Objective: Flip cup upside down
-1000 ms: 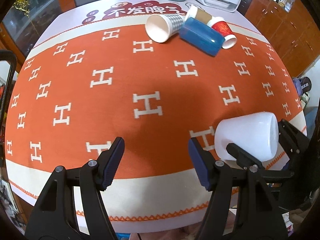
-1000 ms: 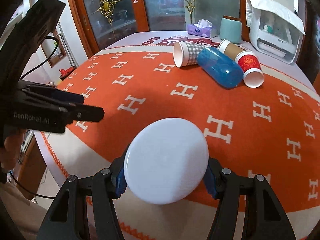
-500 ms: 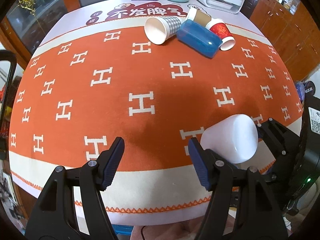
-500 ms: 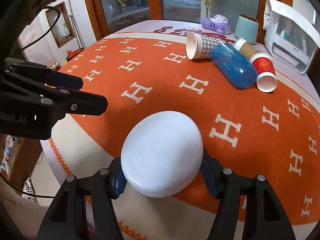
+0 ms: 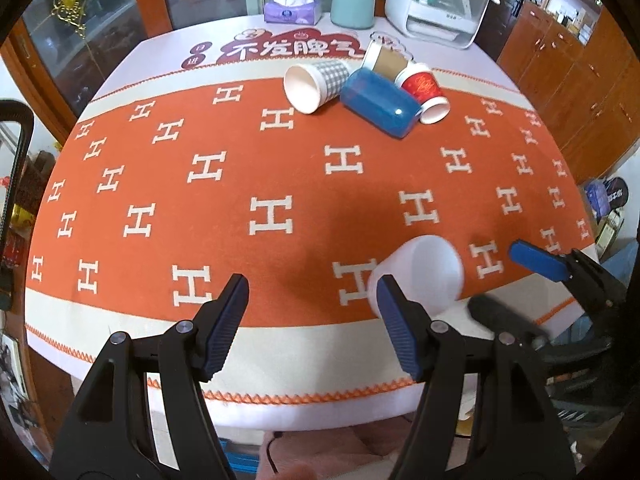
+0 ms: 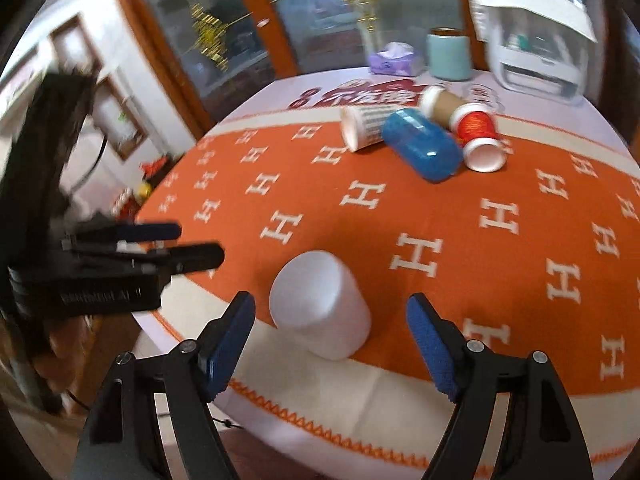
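A white plastic cup [image 6: 320, 304] stands upside down, base up, on the orange H-patterned cloth near the table's front edge. It also shows in the left wrist view [image 5: 420, 276], partly behind my left gripper's right finger. My right gripper [image 6: 332, 344] is open, its blue pads apart on either side of the cup and not touching it. It shows at the right of the left wrist view [image 5: 504, 280]. My left gripper [image 5: 312, 320] is open and empty, above the front edge to the left of the cup.
At the far side lie a checked paper cup [image 5: 316, 84], a blue cup [image 5: 380, 102], a brown cup [image 5: 386, 60] and a red cup [image 5: 424, 92], all on their sides. Behind them are a tissue box [image 5: 292, 8], a teal canister [image 5: 352, 4] and a white appliance [image 5: 440, 4].
My right gripper set the white cup down base up on the cloth, opened and drew back from it. My left gripper stayed open, the view shifting slightly.
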Tool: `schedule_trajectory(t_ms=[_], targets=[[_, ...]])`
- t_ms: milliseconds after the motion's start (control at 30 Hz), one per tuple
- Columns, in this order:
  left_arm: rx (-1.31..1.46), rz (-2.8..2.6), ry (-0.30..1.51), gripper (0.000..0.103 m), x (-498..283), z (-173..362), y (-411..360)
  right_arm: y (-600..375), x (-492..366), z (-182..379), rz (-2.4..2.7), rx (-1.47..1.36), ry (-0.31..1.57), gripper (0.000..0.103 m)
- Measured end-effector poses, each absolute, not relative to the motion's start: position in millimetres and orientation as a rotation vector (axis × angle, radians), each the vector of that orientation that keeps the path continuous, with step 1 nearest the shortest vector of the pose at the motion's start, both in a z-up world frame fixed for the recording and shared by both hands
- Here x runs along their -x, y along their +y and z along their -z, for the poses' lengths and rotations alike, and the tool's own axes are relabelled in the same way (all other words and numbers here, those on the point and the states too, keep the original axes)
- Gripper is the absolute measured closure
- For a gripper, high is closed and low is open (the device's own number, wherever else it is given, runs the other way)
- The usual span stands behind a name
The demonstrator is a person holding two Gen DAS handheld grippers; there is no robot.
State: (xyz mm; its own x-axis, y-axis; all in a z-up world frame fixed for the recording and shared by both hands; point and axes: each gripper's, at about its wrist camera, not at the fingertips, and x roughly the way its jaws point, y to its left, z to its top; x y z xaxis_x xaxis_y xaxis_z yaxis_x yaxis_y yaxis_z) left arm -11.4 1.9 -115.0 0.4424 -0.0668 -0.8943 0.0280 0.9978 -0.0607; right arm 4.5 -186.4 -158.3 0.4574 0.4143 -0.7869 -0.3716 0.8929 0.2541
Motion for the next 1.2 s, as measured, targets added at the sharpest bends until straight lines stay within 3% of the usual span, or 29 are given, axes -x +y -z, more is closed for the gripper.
schedule_trajectory(t_ms=[567, 1200], targets=[[0.075, 0.002, 0.969, 0.035, 50, 22, -26, -217, 34, 47, -0.254, -0.129, 0.955, 0.012], [0.013, 0.015, 0.929, 0.034, 65, 6, -29, -207, 63, 24, -0.160, -0.147, 0.896, 0.011]])
